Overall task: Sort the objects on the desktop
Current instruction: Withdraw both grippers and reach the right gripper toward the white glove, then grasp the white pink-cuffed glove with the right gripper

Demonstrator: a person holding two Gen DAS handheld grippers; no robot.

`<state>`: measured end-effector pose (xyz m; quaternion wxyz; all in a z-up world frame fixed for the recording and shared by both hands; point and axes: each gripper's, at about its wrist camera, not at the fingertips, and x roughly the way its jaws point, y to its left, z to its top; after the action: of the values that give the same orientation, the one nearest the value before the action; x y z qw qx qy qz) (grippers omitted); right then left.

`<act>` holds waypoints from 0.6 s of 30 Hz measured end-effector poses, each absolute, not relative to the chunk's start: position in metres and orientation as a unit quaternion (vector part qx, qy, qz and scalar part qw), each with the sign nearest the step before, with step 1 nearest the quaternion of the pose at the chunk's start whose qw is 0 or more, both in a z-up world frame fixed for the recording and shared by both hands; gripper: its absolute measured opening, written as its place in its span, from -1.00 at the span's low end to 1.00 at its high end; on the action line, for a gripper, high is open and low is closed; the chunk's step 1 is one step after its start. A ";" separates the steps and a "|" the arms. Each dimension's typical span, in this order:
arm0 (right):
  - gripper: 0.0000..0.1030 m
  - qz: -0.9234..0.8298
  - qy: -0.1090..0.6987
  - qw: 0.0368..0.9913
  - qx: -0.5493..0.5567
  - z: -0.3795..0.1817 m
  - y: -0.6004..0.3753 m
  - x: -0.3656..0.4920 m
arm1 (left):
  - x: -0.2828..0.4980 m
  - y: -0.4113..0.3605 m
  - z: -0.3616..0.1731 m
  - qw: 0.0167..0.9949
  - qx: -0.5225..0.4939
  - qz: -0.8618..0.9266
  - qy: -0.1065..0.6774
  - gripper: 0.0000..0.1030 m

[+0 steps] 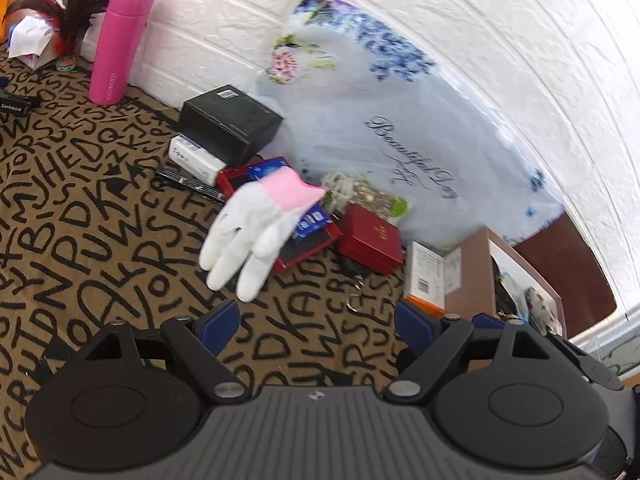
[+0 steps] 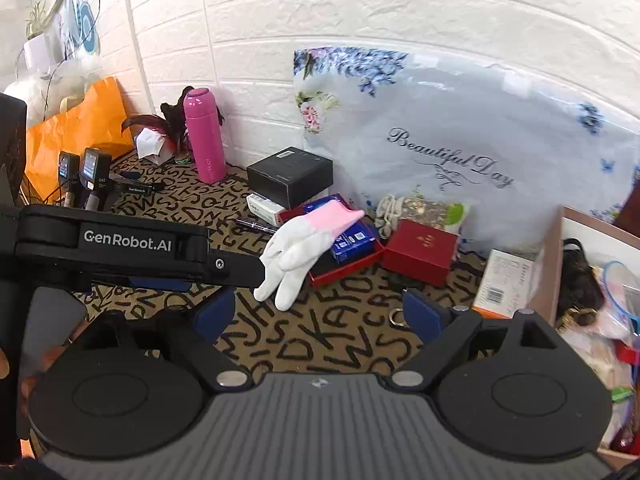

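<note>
A white glove with a pink cuff [image 1: 256, 224] [image 2: 304, 248] lies over an open red box [image 1: 308, 240] that holds blue packets. A shut red box [image 1: 370, 242] [image 2: 422, 250] sits just to its right. My left gripper [image 1: 316, 324] is open and empty, a short way in front of the glove's fingers. My right gripper [image 2: 318, 314] is open too, over bare mat, with a key ring [image 2: 396, 317] close to its right pad. The left gripper's black side [image 2: 128, 244] crosses the right wrist view, its tip beside the glove.
A black box [image 1: 230, 120], a small white box [image 1: 194, 156] and a pen [image 2: 256, 225] lie behind the glove. A pink bottle [image 1: 120, 40] and a floral bag [image 1: 380, 100] stand by the wall. An orange-white carton [image 2: 504, 284] leans by a brown bin [image 2: 548, 264] of odds and ends.
</note>
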<state>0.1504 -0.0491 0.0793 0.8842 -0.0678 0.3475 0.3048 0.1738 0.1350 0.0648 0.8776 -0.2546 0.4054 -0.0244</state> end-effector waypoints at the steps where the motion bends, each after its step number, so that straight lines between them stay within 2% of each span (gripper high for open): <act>1: 0.72 0.306 0.349 0.883 -0.068 0.077 -0.045 0.154 | 0.178 0.139 0.062 0.877 -0.255 -0.022 0.407 0.69; 6: 0.71 0.312 0.360 0.876 -0.072 0.063 -0.024 0.177 | 0.199 0.157 0.050 0.873 -0.256 -0.010 0.415 0.67; 18: 0.47 0.330 0.408 0.849 -0.057 0.019 0.016 0.237 | 0.262 0.183 0.005 0.858 -0.257 -0.008 0.445 0.64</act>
<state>0.2368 0.0162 0.0193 0.8493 -0.0573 0.4080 0.3301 0.2618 0.1829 0.0052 0.8579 -0.2567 0.4450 -0.0082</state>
